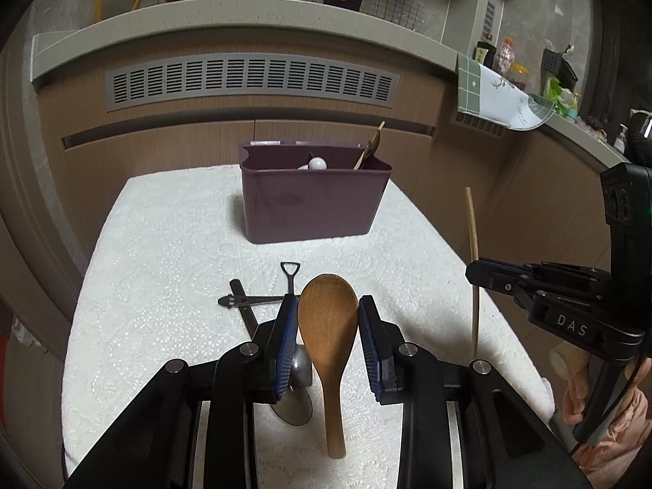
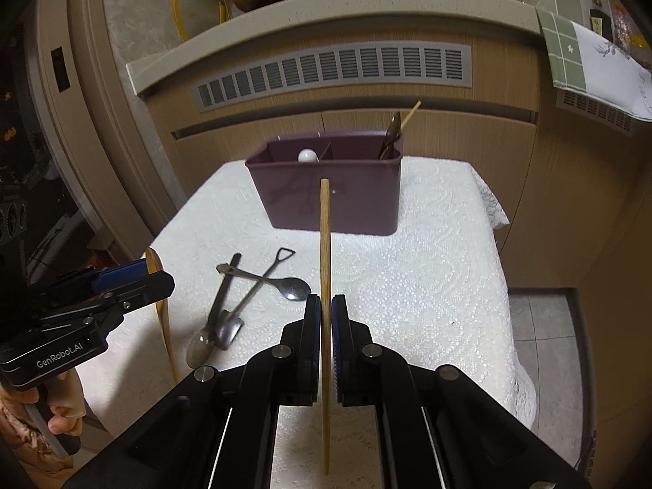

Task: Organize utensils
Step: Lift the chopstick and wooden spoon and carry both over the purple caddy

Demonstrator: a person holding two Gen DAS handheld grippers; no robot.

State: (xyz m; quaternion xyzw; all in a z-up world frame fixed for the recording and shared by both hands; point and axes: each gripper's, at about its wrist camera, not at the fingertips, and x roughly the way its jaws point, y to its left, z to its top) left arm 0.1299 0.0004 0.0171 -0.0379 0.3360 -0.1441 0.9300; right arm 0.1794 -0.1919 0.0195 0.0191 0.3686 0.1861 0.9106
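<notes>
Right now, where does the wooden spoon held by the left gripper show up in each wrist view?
Left wrist view: the wooden spoon fills the lower centre, bowl up, clamped between the left gripper pads.
Right wrist view: the same spoon shows edge-on at the left edge, a thin wooden strip passing through that gripper.
Shared landmark: the purple utensil caddy at the far end of the white tablecloth.

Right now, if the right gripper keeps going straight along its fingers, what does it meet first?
Probably the purple caddy. The right gripper, shut on a wooden chopstick, points at the caddy's front wall; only bare white tablecloth shows between. Depth is unclear, so it could strike the cloth short of it.
</notes>
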